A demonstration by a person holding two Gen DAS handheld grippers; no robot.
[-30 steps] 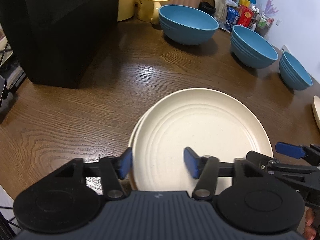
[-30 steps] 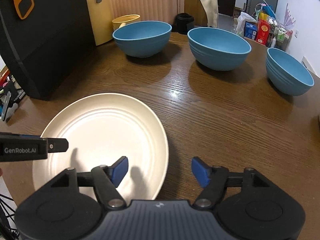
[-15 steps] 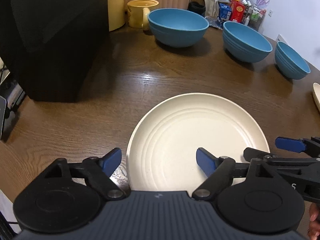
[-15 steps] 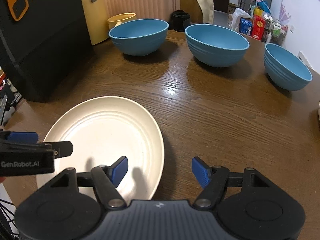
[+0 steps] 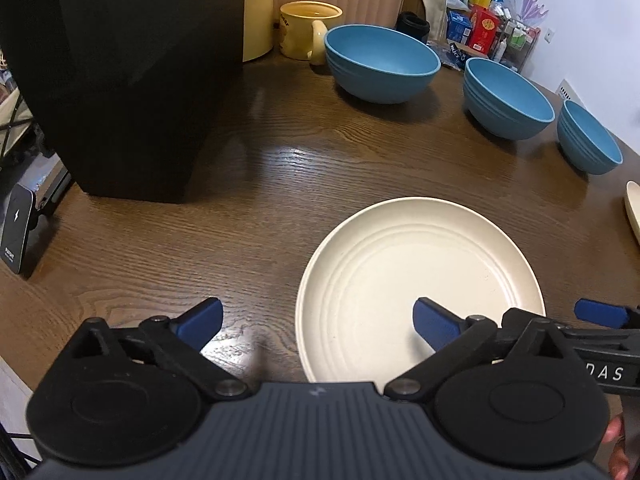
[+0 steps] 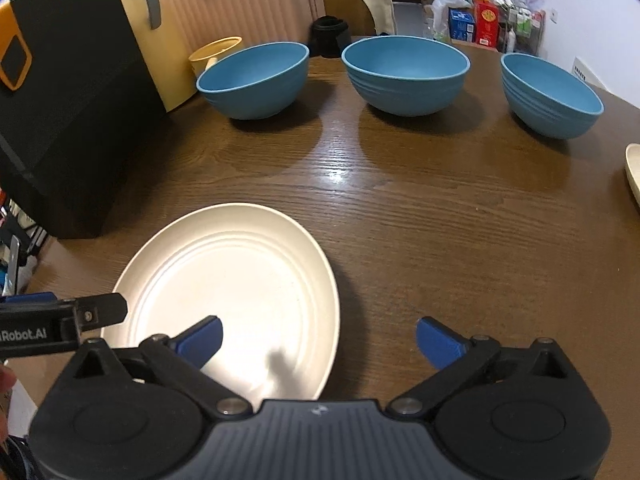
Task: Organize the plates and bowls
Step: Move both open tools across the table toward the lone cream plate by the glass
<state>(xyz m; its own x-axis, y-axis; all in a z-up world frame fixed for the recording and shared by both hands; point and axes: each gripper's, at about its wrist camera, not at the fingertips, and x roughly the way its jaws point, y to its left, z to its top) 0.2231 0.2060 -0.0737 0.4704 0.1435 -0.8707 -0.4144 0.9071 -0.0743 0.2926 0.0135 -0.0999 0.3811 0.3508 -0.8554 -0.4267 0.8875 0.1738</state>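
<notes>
A cream plate [image 5: 416, 276] lies flat on the wooden table [image 5: 280, 184]; it also shows in the right wrist view [image 6: 236, 292]. My left gripper [image 5: 316, 322] is open and empty, its right finger over the plate's near edge. My right gripper [image 6: 318, 338] is open and empty, its left finger over the plate's right side. Three blue bowls stand apart at the back: left bowl [image 6: 254, 78], middle bowl [image 6: 404, 72], right bowl [image 6: 550, 94]. Another cream plate's edge [image 6: 632, 168] shows at the far right.
A large black box [image 5: 112, 72] stands at the back left. A yellow mug [image 5: 308, 34] sits behind the left bowl. A small dark device [image 5: 16, 232] stands at the table's left edge. Clutter fills the far right corner.
My left gripper has opened wide, let go of the plate and pulled back to the left. The plate now rests flat on the one below. The right gripper stayed open and rose slightly.
</notes>
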